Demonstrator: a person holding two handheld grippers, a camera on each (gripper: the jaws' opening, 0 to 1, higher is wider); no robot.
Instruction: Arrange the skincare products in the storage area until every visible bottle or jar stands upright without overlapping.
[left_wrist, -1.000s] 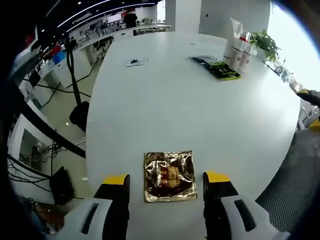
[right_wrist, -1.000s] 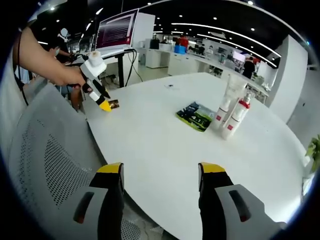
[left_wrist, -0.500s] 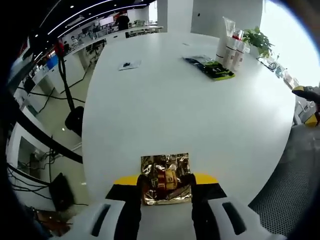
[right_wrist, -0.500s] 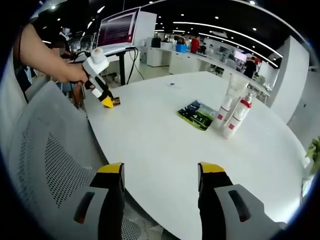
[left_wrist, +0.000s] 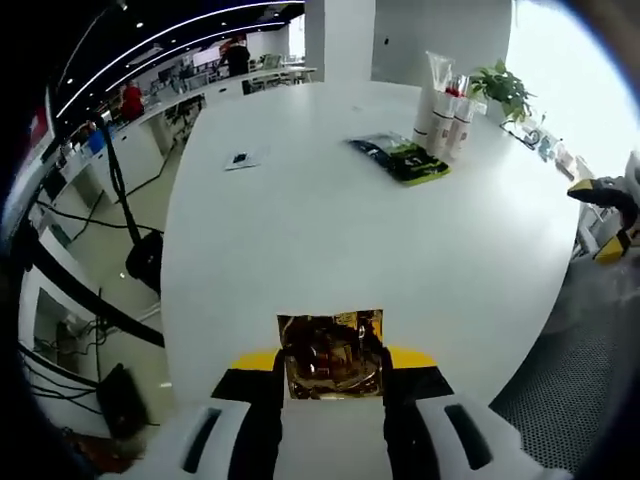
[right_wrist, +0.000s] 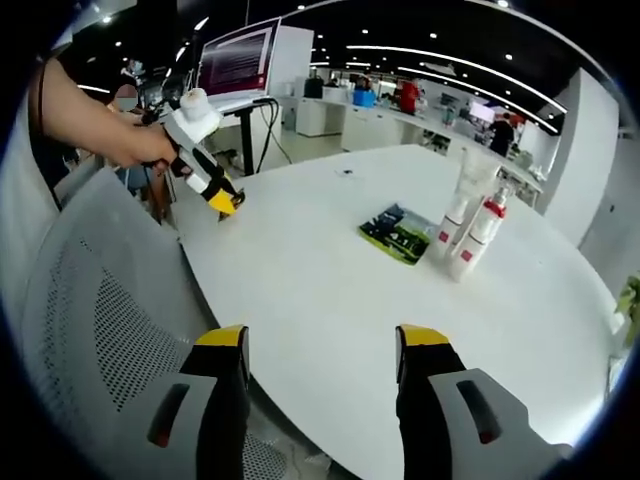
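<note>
Gold foil sachet (left_wrist: 332, 355), crinkly w/ reddish print, is pinched between left gripper (left_wrist: 332, 362) jaws at near edge of white table (left_wrist: 330, 220); 1 s ago it lay flat w/ jaws apart, now looks lifted, prob. Tubes (right_wrist: 470, 222) upright beside green packet (right_wrist: 403, 233), far side. Right gripper (right_wrist: 322, 345) jaws apart, holding nothing.

No legible text — labels too small.

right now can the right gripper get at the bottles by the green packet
Probably yes. The right gripper is open and holds nothing, and bare white table lies between it and the bottles. The green packet sits beside them, not in the way.
</note>
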